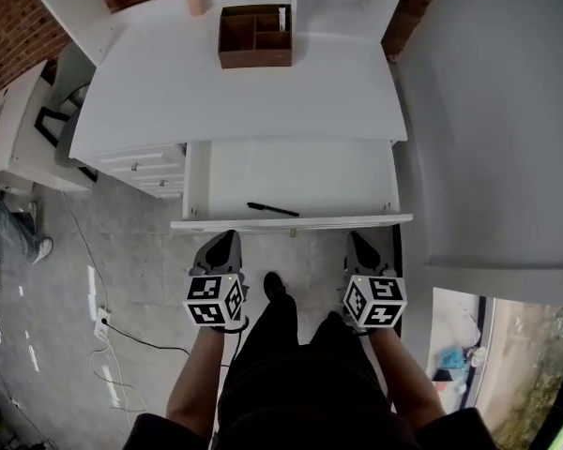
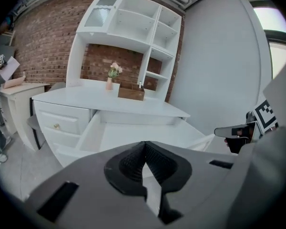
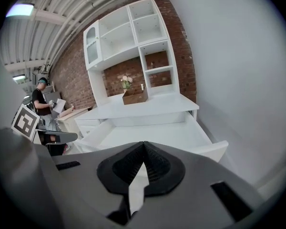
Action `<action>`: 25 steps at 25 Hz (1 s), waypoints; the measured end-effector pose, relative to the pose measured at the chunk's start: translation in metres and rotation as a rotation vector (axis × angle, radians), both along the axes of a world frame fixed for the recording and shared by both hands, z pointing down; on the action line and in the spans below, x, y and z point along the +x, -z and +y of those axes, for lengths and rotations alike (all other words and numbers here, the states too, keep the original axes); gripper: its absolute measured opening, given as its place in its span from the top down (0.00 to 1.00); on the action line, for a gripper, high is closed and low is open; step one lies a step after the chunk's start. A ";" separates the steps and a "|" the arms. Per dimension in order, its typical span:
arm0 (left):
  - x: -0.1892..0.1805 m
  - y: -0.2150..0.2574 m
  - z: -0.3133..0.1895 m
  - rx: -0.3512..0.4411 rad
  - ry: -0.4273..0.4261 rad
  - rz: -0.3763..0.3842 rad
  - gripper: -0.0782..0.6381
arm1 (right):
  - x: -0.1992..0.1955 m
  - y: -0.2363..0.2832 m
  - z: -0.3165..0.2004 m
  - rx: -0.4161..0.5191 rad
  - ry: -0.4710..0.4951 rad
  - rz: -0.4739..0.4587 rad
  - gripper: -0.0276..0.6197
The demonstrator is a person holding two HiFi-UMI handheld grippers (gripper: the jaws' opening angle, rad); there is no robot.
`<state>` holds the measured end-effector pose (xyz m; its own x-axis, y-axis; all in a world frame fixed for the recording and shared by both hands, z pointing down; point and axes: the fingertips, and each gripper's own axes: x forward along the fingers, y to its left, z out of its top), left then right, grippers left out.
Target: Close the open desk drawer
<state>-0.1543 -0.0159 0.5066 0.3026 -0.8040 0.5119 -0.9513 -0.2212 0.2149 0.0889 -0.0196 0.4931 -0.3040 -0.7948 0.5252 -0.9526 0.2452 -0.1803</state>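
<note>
The left hand-held gripper (image 1: 227,241) had its jaws pressed together with nothing between them. It hung just short of the drawer (image 1: 310,172), its tips pointing at the left part of the drawer's front edge without touching it. The right hand-held gripper (image 1: 356,241) was likewise closed on nothing. It was level with its partner and faced the right part of that same front edge, again slightly clear of it.

The drawer stood pulled well out toward the person. A black pen (image 1: 272,209) lay inside on its white floor, close behind the front edge and a little left of centre. Behind the drawer spread the white surface (image 1: 244,92) it slides under. A brown wooden organiser (image 1: 254,37) sat far back from the drawer, with a small pink vase (image 1: 195,0) holding a plant beyond it to the left. A stack of smaller drawers (image 1: 145,167) stood just left of the open one. A cable (image 1: 141,340) trailed across the grey floor below and to the drawer's left.
</note>
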 end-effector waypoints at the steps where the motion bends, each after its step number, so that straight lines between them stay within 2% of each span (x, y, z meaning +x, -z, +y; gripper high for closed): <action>1: 0.002 -0.003 -0.002 -0.009 -0.017 0.008 0.88 | 0.002 -0.003 0.001 -0.010 -0.023 0.007 0.95; 6: 0.004 -0.015 -0.006 -0.043 -0.058 0.036 0.88 | 0.008 -0.017 0.004 -0.050 -0.097 0.022 0.95; 14: 0.002 -0.037 0.003 -0.101 -0.096 0.024 0.88 | 0.005 -0.036 0.006 -0.090 -0.089 0.058 0.95; 20: -0.008 -0.045 0.004 -0.127 -0.045 0.043 0.88 | -0.001 -0.053 0.001 -0.136 -0.062 0.114 0.95; 25: -0.012 -0.054 0.007 -0.150 -0.033 0.026 0.88 | -0.005 -0.066 -0.005 -0.162 -0.036 0.117 0.95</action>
